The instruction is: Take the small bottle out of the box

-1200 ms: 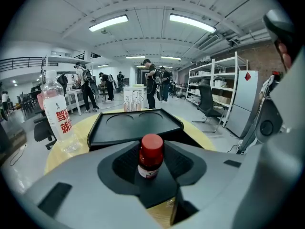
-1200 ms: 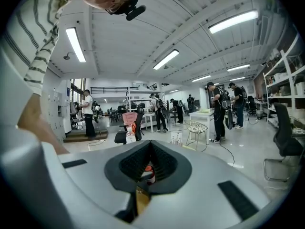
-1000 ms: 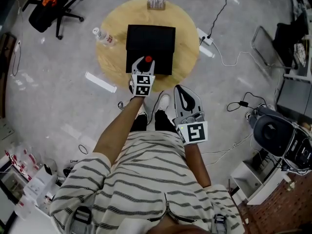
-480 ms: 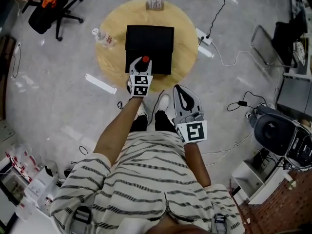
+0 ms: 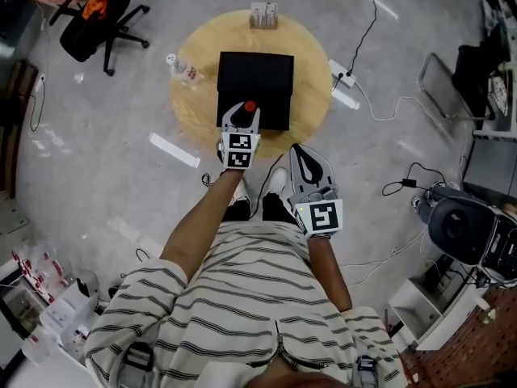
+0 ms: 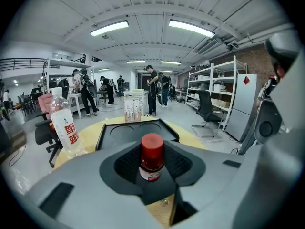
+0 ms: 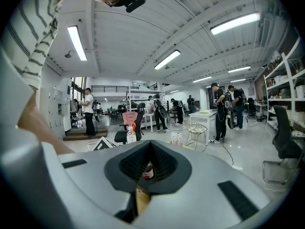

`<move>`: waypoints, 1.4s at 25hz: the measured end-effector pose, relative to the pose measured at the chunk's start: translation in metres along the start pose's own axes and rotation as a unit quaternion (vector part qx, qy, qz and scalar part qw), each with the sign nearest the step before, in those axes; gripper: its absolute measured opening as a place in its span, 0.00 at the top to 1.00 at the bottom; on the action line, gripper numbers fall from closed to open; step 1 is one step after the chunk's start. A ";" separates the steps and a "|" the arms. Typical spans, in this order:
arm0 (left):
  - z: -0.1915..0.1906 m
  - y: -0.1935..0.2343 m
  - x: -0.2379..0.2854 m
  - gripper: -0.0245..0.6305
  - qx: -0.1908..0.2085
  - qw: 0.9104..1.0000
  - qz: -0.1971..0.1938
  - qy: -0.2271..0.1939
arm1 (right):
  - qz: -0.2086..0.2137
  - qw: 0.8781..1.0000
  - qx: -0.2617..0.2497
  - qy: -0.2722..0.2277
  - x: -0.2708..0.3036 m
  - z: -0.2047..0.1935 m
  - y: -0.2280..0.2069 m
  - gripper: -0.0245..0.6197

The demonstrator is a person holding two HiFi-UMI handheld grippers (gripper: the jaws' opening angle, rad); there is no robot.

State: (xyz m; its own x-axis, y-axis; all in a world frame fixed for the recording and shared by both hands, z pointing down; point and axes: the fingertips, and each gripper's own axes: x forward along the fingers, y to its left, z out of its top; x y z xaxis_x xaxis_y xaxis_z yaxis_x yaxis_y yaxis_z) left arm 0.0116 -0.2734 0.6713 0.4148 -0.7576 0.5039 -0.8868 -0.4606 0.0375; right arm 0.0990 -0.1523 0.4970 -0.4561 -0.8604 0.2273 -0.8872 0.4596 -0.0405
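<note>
Left claw (image 5: pixel 242 115): clenched on the small dark glass bottle with a red cap and white label (image 6: pixel 151 159), one pad on each side of it. The jaws have just been closing with the bottle between them.
Bottle's place: upright in that claw, over the near edge of the flat black box (image 5: pixel 257 75). Its foot is hidden behind the jaws.
Right claw (image 5: pixel 297 153): tips together and nothing in it, held back by the person's waist, short of the table.
Table: a round pale wooden table (image 5: pixel 194 107) with the box in its middle.
Box top: two shallow round hollows show in the left gripper view.
In the way: the box's raised front rim lies just beyond the held bottle.
Left of the box: a clear plastic water bottle with red print (image 5: pixel 184 69) stands near the table's rim, apart from the box.
Far rim: a small white rack of thin upright pieces (image 5: pixel 263 14) stands beyond the box.
Floor, right: a white power strip (image 5: pixel 340 69) lies just beside the table's edge, its cable trailing away.
Floor, left: a long white bar (image 5: pixel 174 149) lies near the table, and a black wheeled office chair (image 5: pixel 97 23) stands well apart.
Room to move: bare wood rings the box, widest at its left and right. Grey floor lies open between the table and the person's feet.
</note>
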 end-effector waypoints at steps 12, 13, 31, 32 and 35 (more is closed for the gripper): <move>0.031 0.002 -0.038 0.74 -0.012 1.000 0.005 -0.027 | -0.002 1.000 0.000 -0.010 0.001 0.005 0.001 0.95; 0.035 0.002 -0.042 0.74 -0.013 0.999 0.004 -0.032 | -0.001 1.000 0.002 -0.012 0.001 0.006 0.002 0.95; 0.082 -0.003 -0.104 0.74 0.003 0.996 -0.009 -0.092 | 0.025 0.999 -0.006 -0.035 0.001 0.029 0.015 0.95; 0.083 -0.004 -0.106 0.74 0.004 0.996 -0.010 -0.092 | 0.026 0.999 -0.007 -0.036 0.000 0.030 0.015 0.95; 0.085 -0.008 -0.113 0.74 0.010 0.995 -0.012 -0.096 | 0.024 0.999 -0.010 -0.042 -0.002 0.032 0.012 0.95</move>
State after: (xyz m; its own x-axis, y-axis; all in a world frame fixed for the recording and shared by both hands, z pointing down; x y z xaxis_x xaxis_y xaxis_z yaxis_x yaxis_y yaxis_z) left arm -0.0106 -0.2235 0.5411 0.4696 -0.8190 0.3297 -0.8721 -0.4884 0.0289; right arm 0.0867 -0.1519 0.4645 -0.5031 -0.8523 0.1432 -0.8630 0.5044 -0.0300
